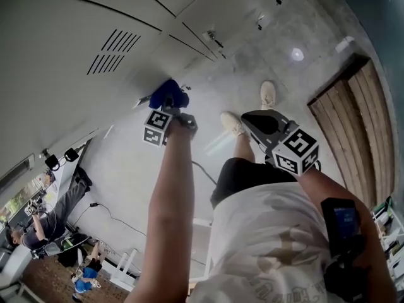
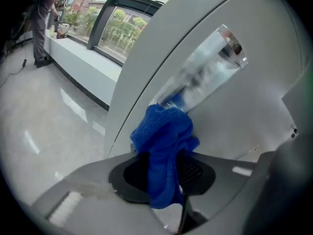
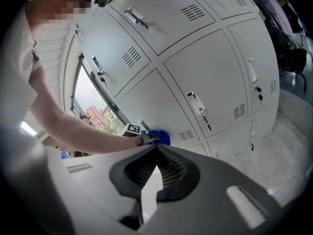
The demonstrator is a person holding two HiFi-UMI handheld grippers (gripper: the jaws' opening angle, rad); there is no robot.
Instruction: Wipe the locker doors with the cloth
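Note:
A blue cloth is bunched between the jaws of my left gripper, which presses it against a grey locker door below the vent slots. In the left gripper view the cloth hangs over the shut jaws of the left gripper, just under a shiny door handle. My right gripper hangs back over the floor, shut and empty. From the right gripper view, the cloth and the left gripper touch the lockers.
The wall of grey lockers runs along the left and top of the head view. A wooden door stands at the right. My own feet are on the concrete floor. Another person works at a bench by the window, with cables and white frames nearby.

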